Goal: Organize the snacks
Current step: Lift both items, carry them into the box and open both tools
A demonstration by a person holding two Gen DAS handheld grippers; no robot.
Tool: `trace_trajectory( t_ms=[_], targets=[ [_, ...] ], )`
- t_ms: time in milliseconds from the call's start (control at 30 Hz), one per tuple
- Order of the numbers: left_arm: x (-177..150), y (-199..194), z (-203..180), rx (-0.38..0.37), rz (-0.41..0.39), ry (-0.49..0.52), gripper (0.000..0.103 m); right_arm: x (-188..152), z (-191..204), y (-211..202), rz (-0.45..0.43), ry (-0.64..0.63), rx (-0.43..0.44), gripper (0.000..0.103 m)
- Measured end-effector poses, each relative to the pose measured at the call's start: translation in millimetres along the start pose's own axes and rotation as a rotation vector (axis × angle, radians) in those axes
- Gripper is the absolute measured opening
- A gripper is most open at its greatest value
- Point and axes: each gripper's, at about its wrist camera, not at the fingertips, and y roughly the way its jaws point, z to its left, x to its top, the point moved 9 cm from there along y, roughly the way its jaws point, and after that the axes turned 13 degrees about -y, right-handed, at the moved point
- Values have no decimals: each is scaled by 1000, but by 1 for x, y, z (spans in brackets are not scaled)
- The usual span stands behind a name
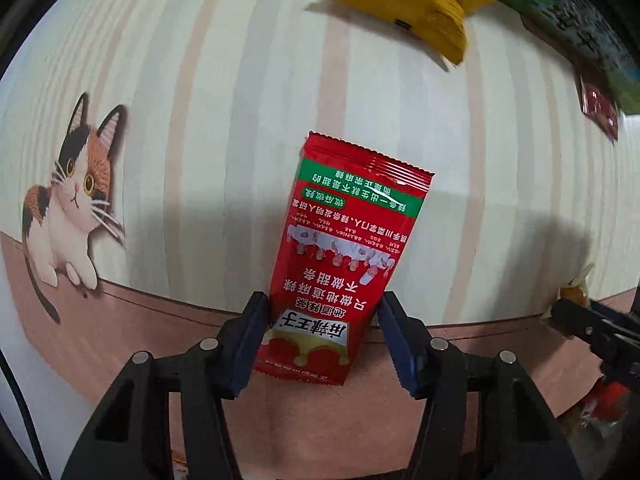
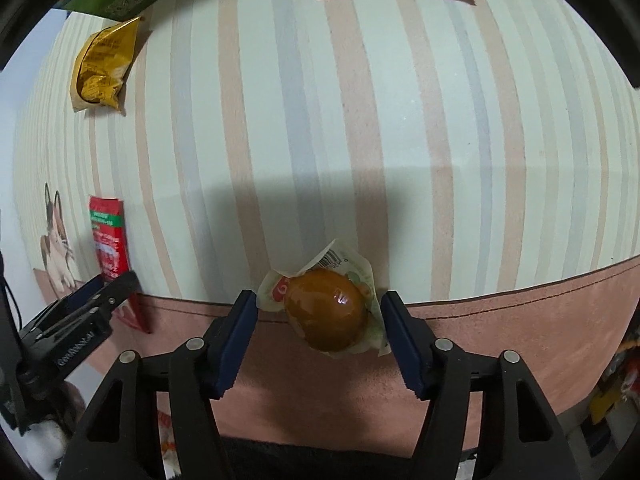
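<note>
Near the front edge of the striped tabletop (image 1: 240, 80), I have my left tool (image 1: 324, 340) pinching the red snack packet (image 1: 344, 248) by its sides and my right tool (image 2: 318, 320) clamped around the wrapped brown egg (image 2: 326, 312), so both can be carried for sorting.
</note>
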Motion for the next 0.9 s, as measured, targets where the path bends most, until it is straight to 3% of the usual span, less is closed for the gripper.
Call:
trace_trajectory(
  t_ms=[167,267,467,600,633,733,900],
  targets=[
    [18,-10,-2,19,-14,47,55,5,13,-14,27,-188,-21,84],
    [13,-19,-7,15,-23,58,57,5,23,-23,41,-305,-52,84],
    [12,-23,-1,15,-21,64,58,10,29,-11,117,-487,-213,84],
    [18,-24,2,17,-30,75,58,13,23,8,163,-405,-189,83],
    [18,-23,2,23,-30,76,58,13,20,11,163,-376,-178,77],
    [22,-18,-1,17,-19,85,58,16,16,11,114,-319,-153,70],
    [28,-6,-12,25,25,112,58,18,6,4,54,-208,-87,67]
  ],
)
